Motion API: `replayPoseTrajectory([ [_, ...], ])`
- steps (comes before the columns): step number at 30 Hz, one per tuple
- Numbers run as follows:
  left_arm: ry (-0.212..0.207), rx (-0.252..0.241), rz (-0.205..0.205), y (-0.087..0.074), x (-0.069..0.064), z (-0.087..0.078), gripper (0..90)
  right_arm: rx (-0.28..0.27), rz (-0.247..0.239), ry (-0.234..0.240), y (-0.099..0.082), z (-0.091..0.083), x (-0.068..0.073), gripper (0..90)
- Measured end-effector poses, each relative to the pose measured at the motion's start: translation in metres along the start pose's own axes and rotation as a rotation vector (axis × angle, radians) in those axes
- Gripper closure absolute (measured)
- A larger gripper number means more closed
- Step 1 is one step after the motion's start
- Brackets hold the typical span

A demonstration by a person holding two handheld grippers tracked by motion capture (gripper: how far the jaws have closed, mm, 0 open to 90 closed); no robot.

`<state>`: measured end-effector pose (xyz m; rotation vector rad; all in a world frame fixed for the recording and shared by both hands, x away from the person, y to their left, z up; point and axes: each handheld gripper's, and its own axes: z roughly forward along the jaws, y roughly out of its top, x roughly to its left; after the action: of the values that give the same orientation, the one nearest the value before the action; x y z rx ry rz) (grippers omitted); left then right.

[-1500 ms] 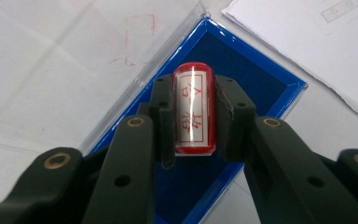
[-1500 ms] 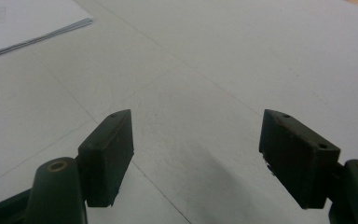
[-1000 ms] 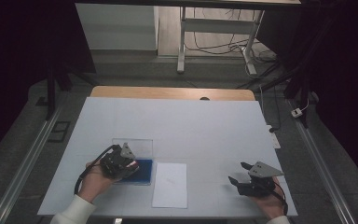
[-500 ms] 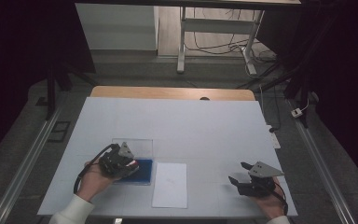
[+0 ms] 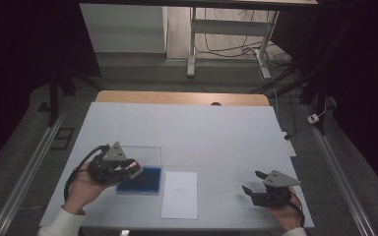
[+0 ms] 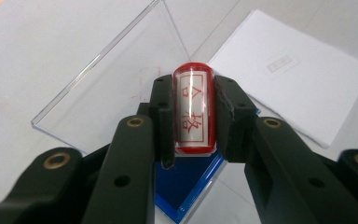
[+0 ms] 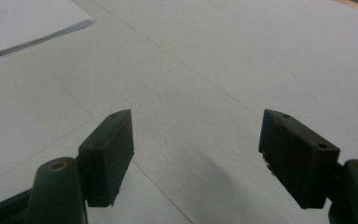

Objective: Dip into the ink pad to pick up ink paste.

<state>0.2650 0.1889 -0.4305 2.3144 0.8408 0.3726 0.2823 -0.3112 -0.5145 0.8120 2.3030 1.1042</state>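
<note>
One red stamp [image 6: 193,109], unreadable red characters showing, clamped in left gripper [image 6: 193,116] jaws; one ink pad [image 5: 140,180], one paper sheet [image 5: 179,194]; right gripper [image 7: 196,154] jaws wide, empty.

Left gripper [image 5: 134,168] now higher than before, lifted off blue pad [image 5: 145,181], grey plate tipped up toward camera. Stamp [image 6: 193,111] comes up with it, clamped between jaws, red face clear of pad. Left hand [image 5: 81,184] sits slightly further left and up in high view.
</note>
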Motion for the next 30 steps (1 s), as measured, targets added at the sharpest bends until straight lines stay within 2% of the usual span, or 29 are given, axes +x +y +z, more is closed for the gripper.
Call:
replayPoseTrajectory([
  [5,-0.009,0.009,-0.004,-0.001,0.001,0.003,70.6,0.001,0.0,0.0,0.0,0.0,0.0,25.8],
  [14,-0.031,0.077,0.003,-0.005,0.0,0.027,70.6,0.002,0.002,0.001,0.0,0.0,0.0,25.9],
  [30,-0.029,0.134,-0.005,-0.01,0.003,0.047,70.6,0.006,-0.002,0.0,-0.001,0.0,0.0,26.0],
])
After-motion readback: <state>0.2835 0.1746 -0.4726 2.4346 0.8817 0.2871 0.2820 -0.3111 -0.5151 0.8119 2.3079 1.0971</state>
